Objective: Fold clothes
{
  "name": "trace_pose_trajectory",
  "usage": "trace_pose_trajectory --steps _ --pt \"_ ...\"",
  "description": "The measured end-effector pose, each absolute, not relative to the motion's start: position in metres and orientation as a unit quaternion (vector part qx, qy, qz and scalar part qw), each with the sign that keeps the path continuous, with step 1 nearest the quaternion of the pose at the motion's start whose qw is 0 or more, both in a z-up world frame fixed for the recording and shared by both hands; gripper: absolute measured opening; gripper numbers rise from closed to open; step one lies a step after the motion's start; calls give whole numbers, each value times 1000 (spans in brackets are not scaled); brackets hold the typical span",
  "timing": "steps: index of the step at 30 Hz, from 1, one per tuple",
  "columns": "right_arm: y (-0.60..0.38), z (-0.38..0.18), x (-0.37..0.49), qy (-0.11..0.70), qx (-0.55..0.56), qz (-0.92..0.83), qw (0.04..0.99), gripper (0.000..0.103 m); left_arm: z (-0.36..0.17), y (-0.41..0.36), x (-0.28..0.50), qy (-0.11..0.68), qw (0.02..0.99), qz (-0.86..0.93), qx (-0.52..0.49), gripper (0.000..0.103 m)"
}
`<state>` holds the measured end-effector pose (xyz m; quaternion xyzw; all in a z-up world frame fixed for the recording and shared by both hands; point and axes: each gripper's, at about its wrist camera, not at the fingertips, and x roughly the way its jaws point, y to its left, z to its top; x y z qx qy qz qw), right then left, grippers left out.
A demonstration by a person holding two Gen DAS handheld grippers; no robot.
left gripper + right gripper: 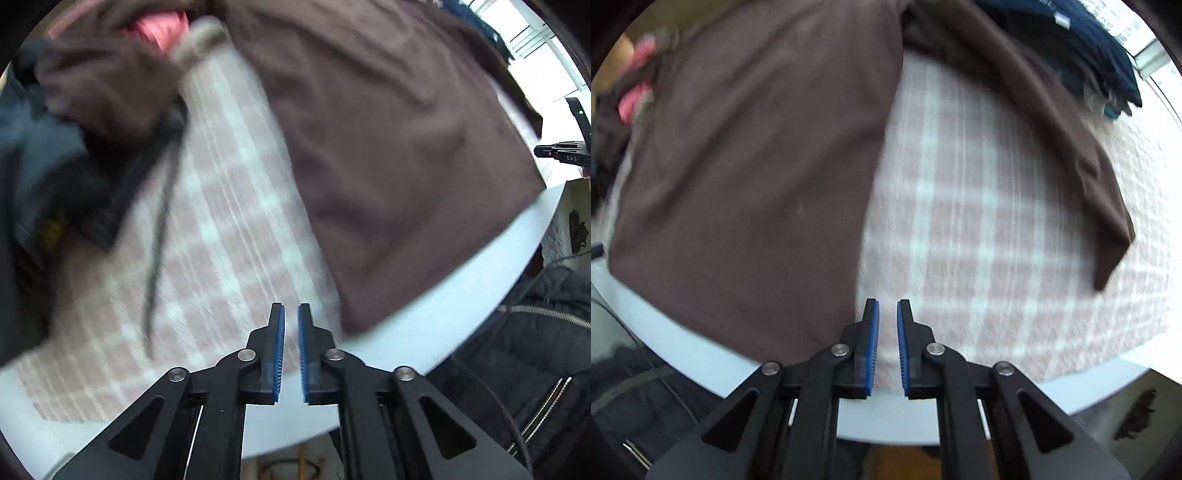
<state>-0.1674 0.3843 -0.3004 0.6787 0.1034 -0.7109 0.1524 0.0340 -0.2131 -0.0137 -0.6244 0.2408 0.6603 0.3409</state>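
Brown garment (pixel 750 177) lies spread on the checked cloth (pixel 990 229) covering the table (pixel 683 354). It looks like trousers: in the right wrist view one broad leg runs down toward the near table edge, and a second, narrower leg (pixel 1082 155) angles off to the right, with bare checked cloth between them. In the left wrist view the same brown garment (pixel 388 147) fills the right half, its hem reaching the white table (pixel 424 325) rim.

Left hand-held gripper (pixel 291 317): jaws a narrow gap apart, nothing between the blue pads, hovering over the checked cloth (pixel 221 240) just beside the garment's near corner. Right hand-held gripper (pixel 887 314): same state, slightly parted, empty, sitting at the inner edge of the broad leg.

Both views are motion-blurred, so fine detail is soft.

Step, as judged: between grasps, garment laid out, first fold not made. The legs are still splayed. Next move likely calls for pinching the hem of one leg and carrying it over onto the other; jaws need to open wider first to take the fabric edge.

Off to the side: a heap of other clothes, pink piece (pixel 162 29) among them, and a dark navy stack (pixel 1082 55) at the far right.
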Motion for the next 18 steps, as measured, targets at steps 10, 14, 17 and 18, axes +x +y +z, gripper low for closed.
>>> trace_pose_trajectory --steps 10,14,17,18 --pt "380 -351 -181 108 682 -705 162 21 -29 -204 -4 281 334 642 -630 10" --pt "380 -361 -178 138 699 -684 158 22 -17 -206 -5 309 344 625 -629 10" --pt "384 -335 -199 140 662 -725 126 22 0 -209 -29 306 320 633 -635 12" --pt "378 -325 -207 133 648 -736 142 22 14 -208 -41 279 320 652 -629 7"
